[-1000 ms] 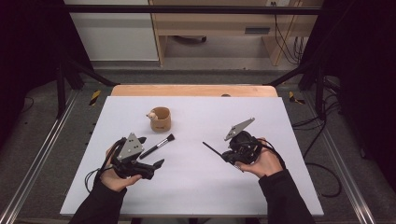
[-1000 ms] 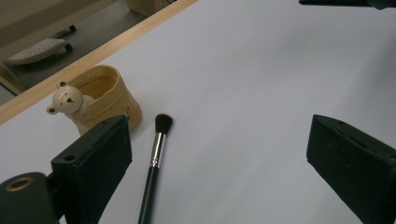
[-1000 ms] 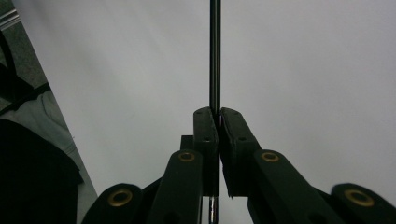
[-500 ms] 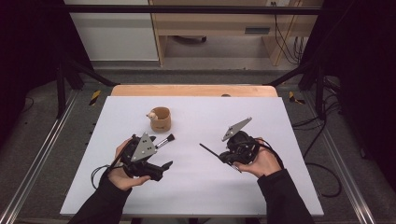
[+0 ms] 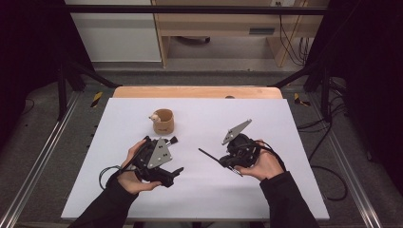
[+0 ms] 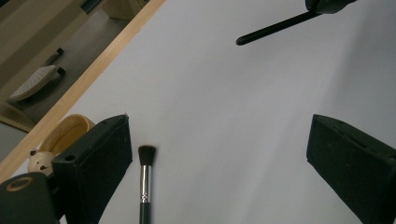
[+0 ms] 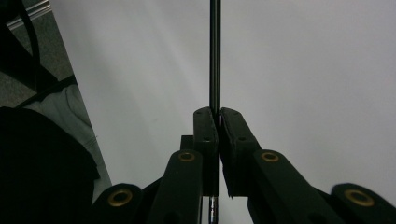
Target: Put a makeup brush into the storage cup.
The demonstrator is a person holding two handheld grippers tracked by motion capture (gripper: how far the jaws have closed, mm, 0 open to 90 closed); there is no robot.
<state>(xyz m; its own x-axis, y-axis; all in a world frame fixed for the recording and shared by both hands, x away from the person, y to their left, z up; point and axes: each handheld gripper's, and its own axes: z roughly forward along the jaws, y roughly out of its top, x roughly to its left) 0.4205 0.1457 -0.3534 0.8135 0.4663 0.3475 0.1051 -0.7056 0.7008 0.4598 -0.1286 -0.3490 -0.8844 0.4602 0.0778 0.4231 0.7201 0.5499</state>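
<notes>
The right gripper point(image 5: 223, 163) has its jaws clamped on a thin black stick point(image 5: 208, 155) (it looks like a brush handle); the stick's long axis runs from the jaws toward the far left, its free tip over the white table point(image 5: 285, 180), near the middle; the left gripper point(image 5: 177, 172) has its jaws wide apart with nothing between them; a small brush point(image 6: 145, 179) lies just beside its left jaw, bristles pointing away from it; a wooden cup point(image 5: 163, 121) stands beyond.
</notes>
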